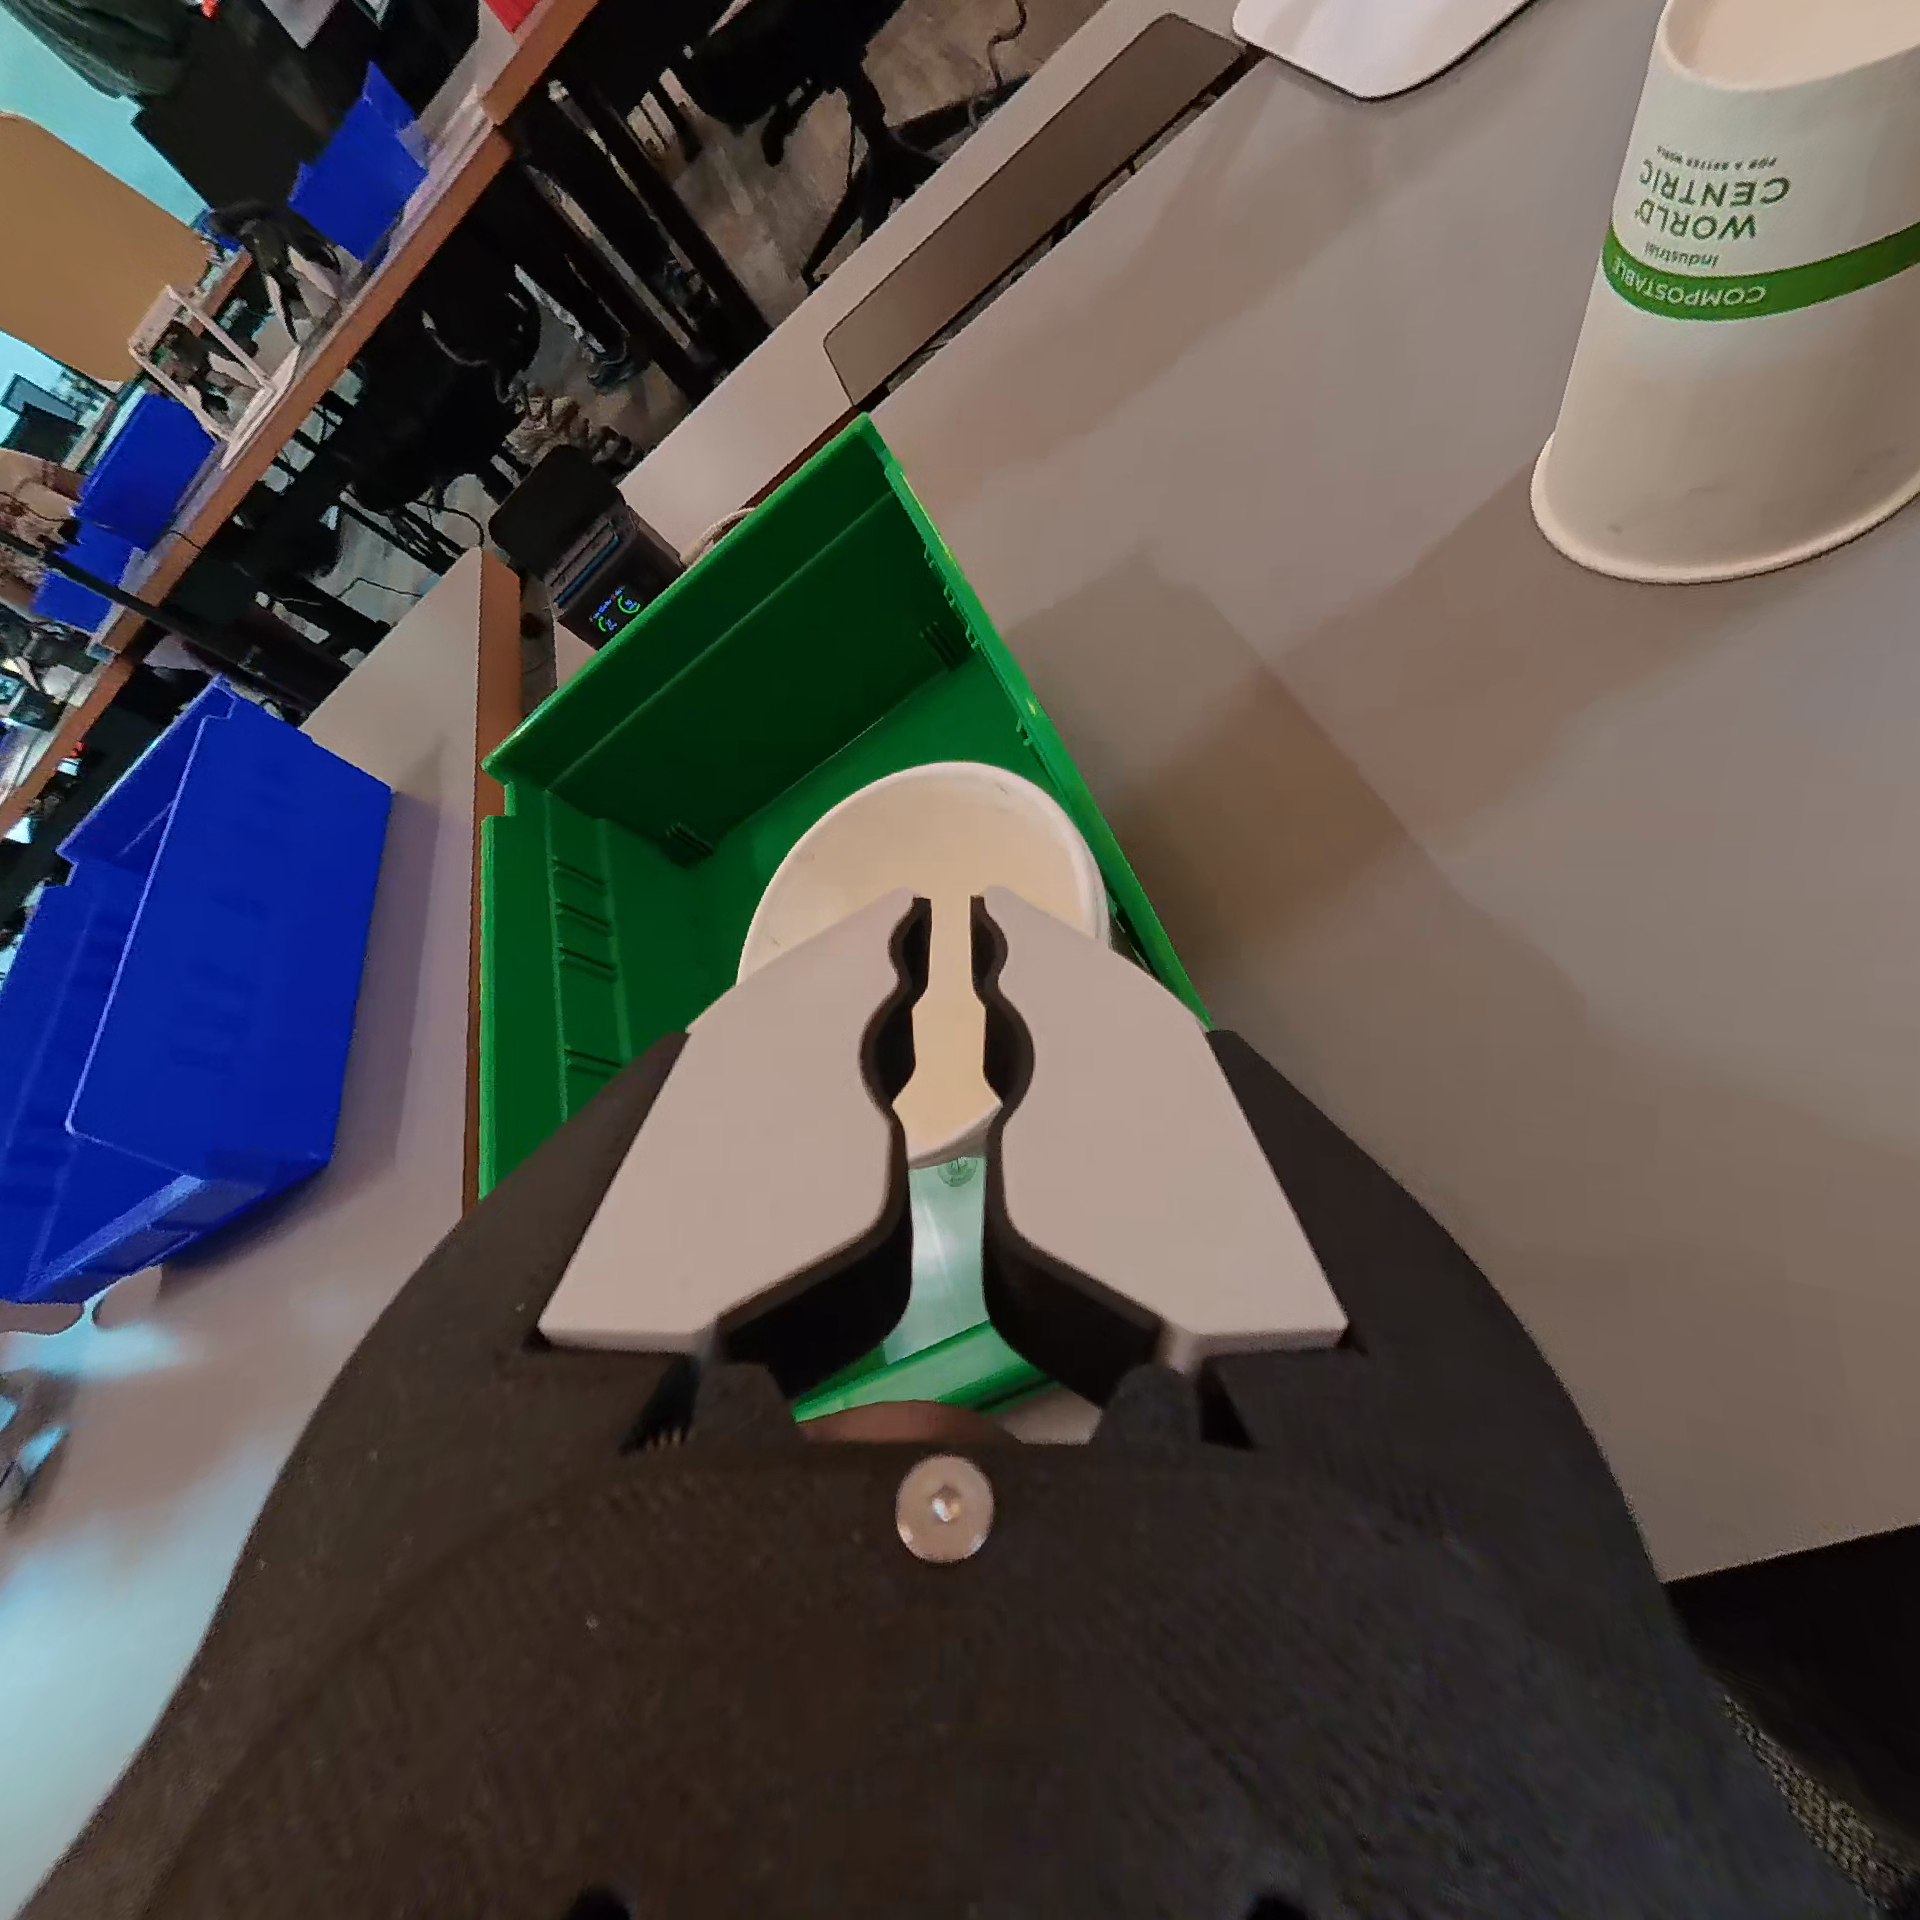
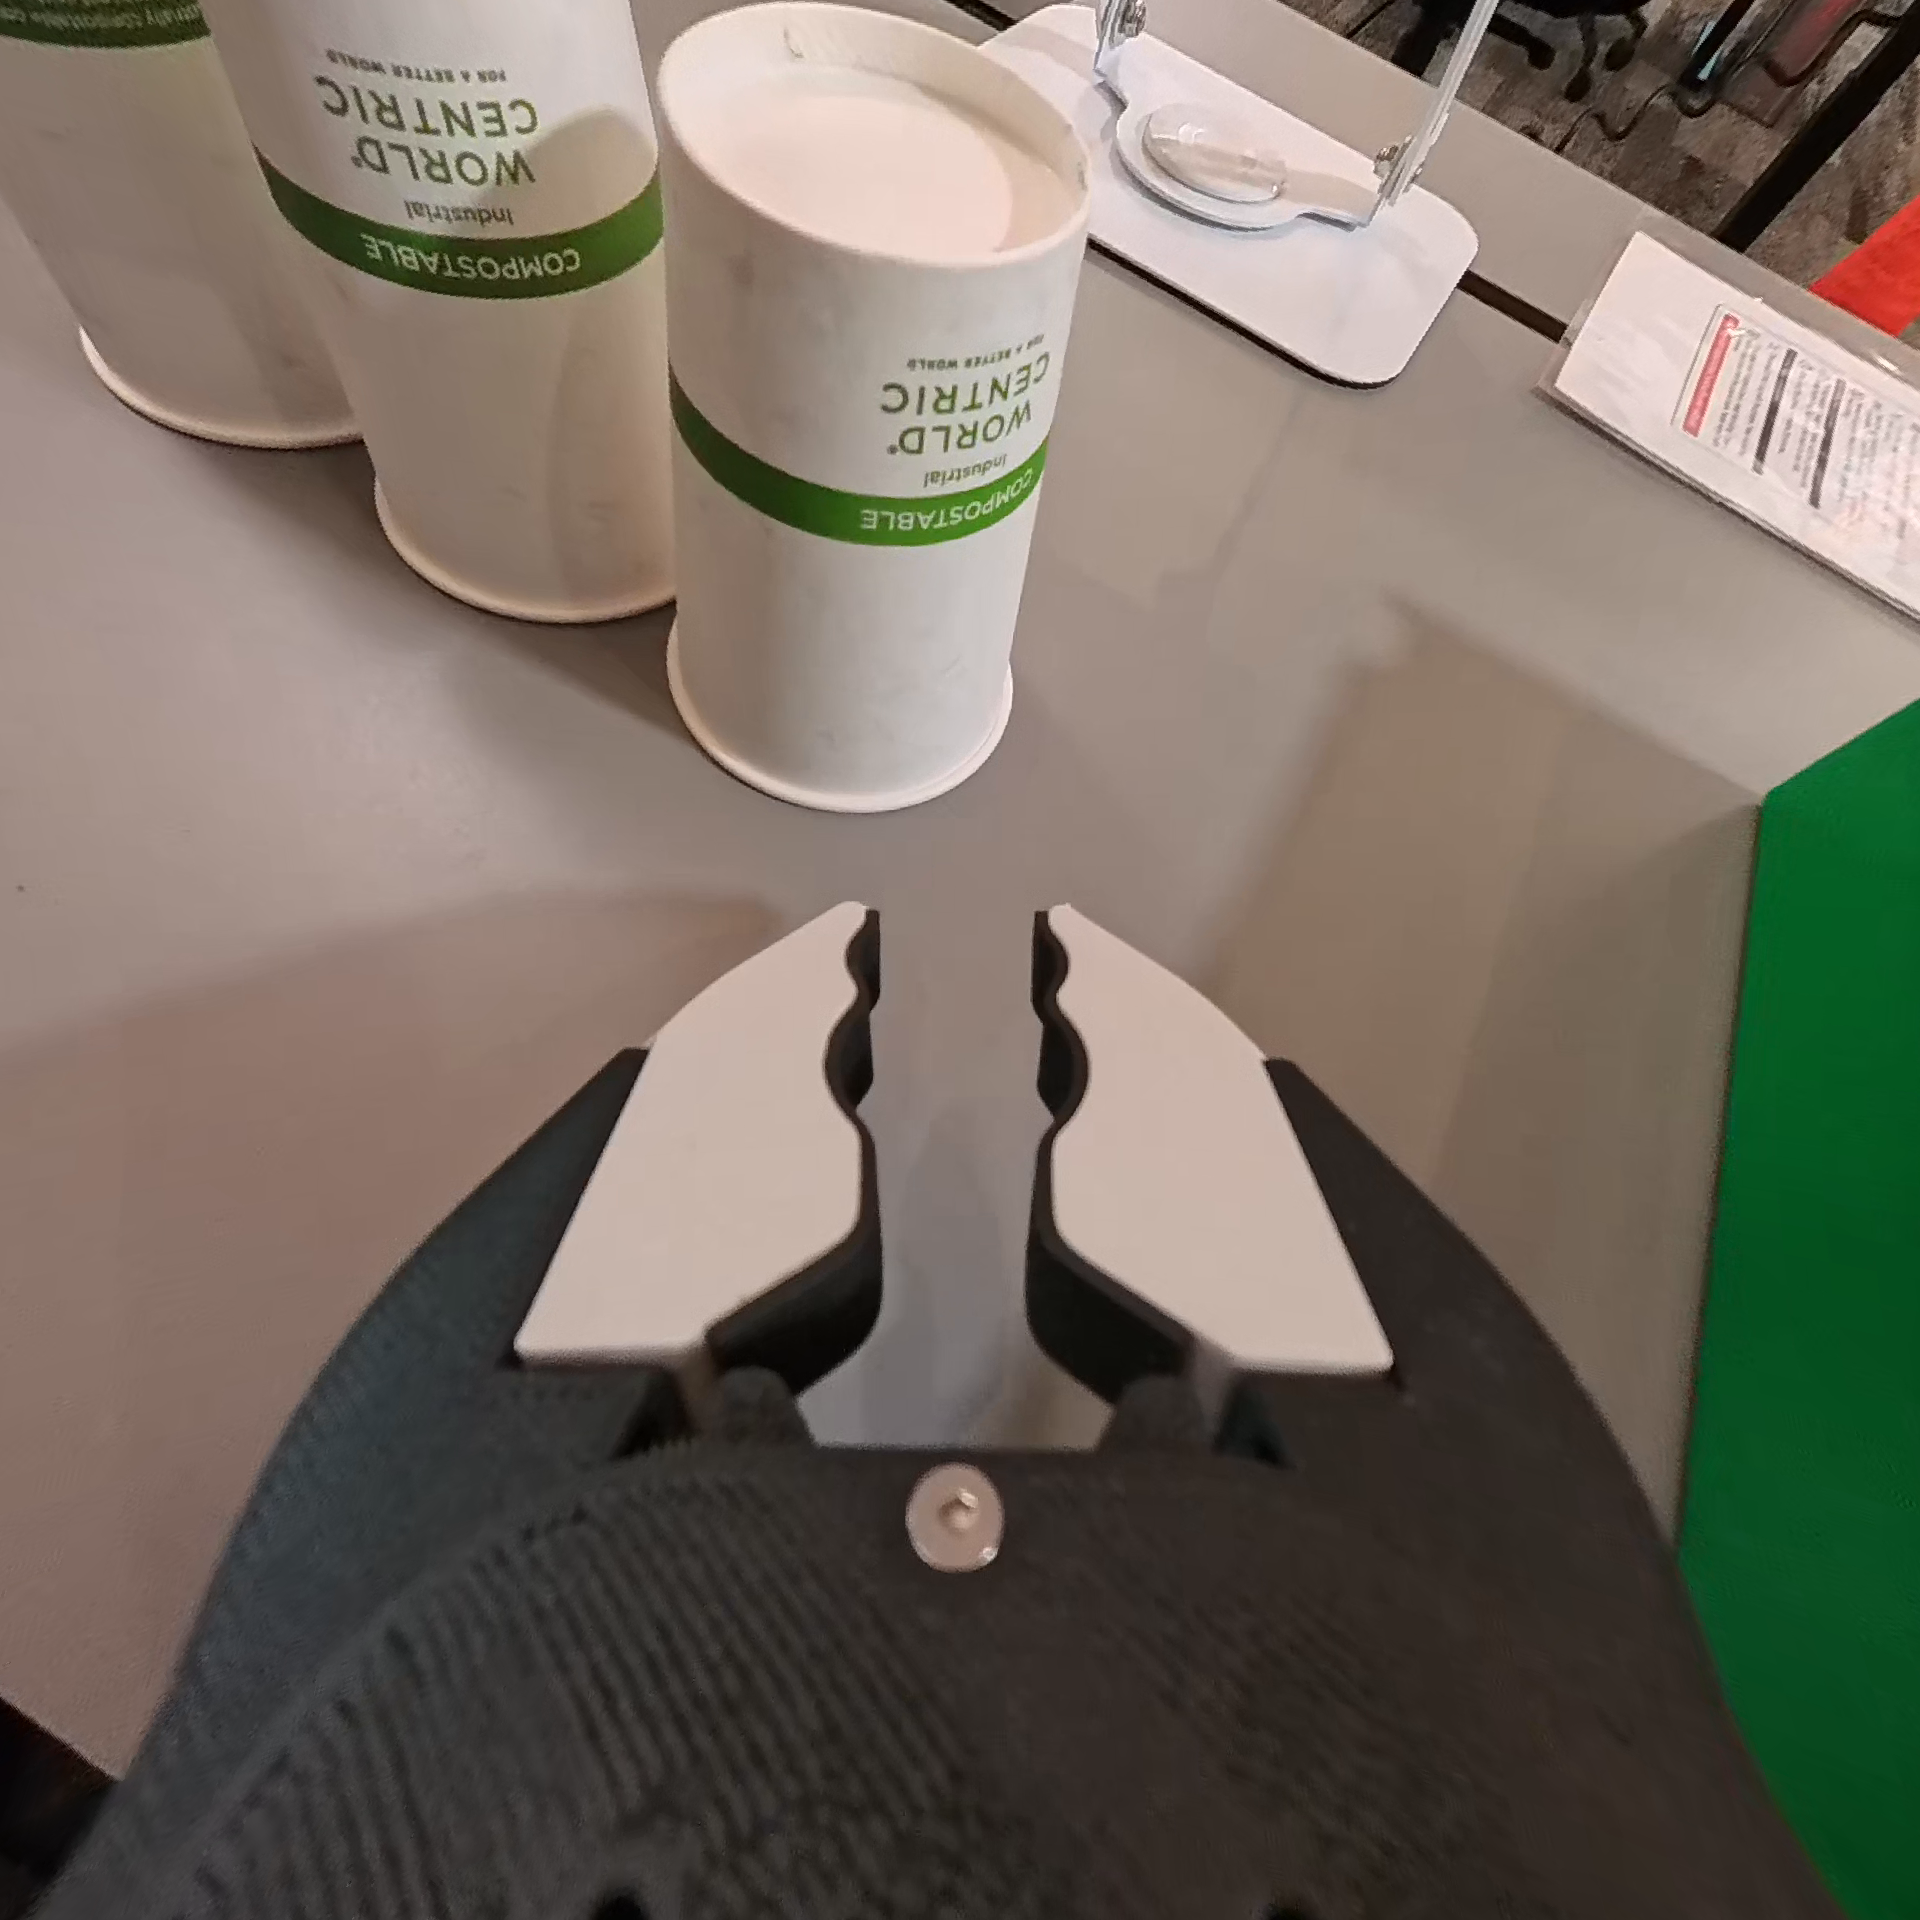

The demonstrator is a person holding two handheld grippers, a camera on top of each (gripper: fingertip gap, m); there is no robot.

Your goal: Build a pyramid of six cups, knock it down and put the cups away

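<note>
My left gripper [image 1: 945,904] hovers over a green bin [image 1: 727,675]. Its jaws are nearly together with a narrow slit and nothing between them. A white paper cup [image 1: 935,831] sits in the bin right under the fingertips, mouth towards me. Another white cup with a green band [image 1: 1745,312] stands upside down on the grey table. My right gripper [image 2: 956,914] is partly open and empty, low over the table. It points at the nearest upside-down banded cup [image 2: 852,468], a short way ahead. Two more such cups [image 2: 488,312] [image 2: 156,208] stand to its left.
The green bin's outer wall [image 2: 1829,1247] is close on my right gripper's right. A white stand base [image 2: 1278,239] and a laminated sheet [image 2: 1766,426] lie at the back. Blue bins [image 1: 187,987] sit left of the green bin, a dark device [image 1: 582,551] behind it.
</note>
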